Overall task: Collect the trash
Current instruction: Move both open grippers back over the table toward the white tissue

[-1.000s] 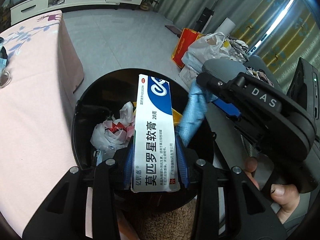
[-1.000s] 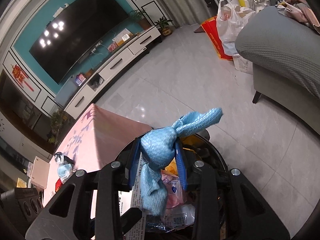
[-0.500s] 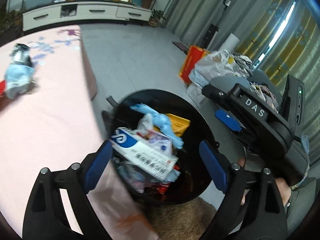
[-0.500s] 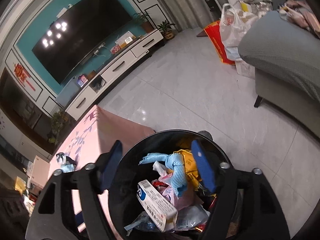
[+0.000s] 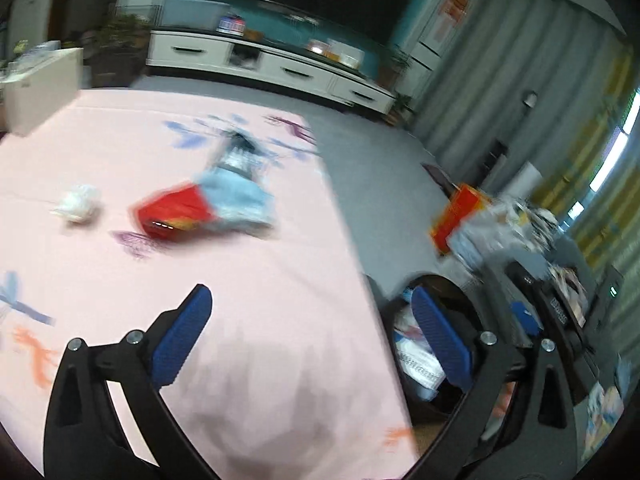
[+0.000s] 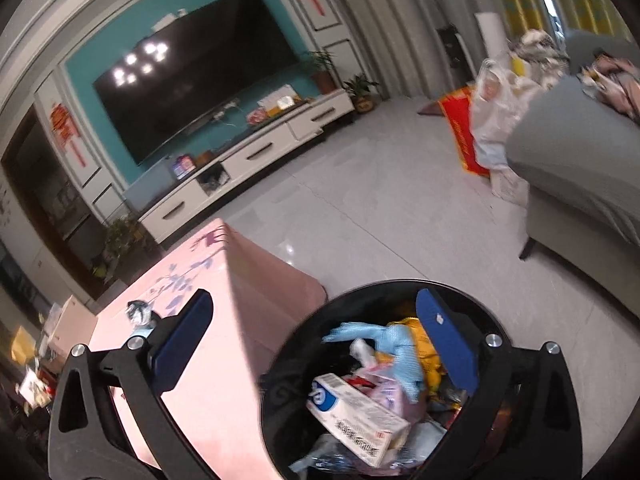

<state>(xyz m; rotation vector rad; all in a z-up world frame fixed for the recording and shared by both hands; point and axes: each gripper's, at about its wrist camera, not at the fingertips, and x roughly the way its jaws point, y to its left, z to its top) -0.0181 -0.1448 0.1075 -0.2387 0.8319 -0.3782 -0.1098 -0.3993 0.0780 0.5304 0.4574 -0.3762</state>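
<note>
left gripper [image 5: 308, 336]: jaws just opened wide, nothing held, seen over the pink tablecloth [image 5: 260, 300]
right gripper [image 6: 316, 340]: jaws just opened wide, nothing held, seen over the black bin [image 6: 280, 380]
in bin: white-blue box [image 6: 356, 412], blue cloth [image 6: 384, 344], wrappers
on table: crumpled white paper [image 5: 76, 202], red packet [image 5: 176, 210], light blue item [image 5: 240, 196]; blurred, well apart from the bin
bin place: on the floor just beside the table edge

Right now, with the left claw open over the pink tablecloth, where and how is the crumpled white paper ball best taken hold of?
Probably across its middle, coming down from above: the crumpled white paper ball lies alone on the pink tablecloth, apart from the red packet, and looks round and soft, so any axis suits. The left claw is open and empty. The picture is blurred.
</note>
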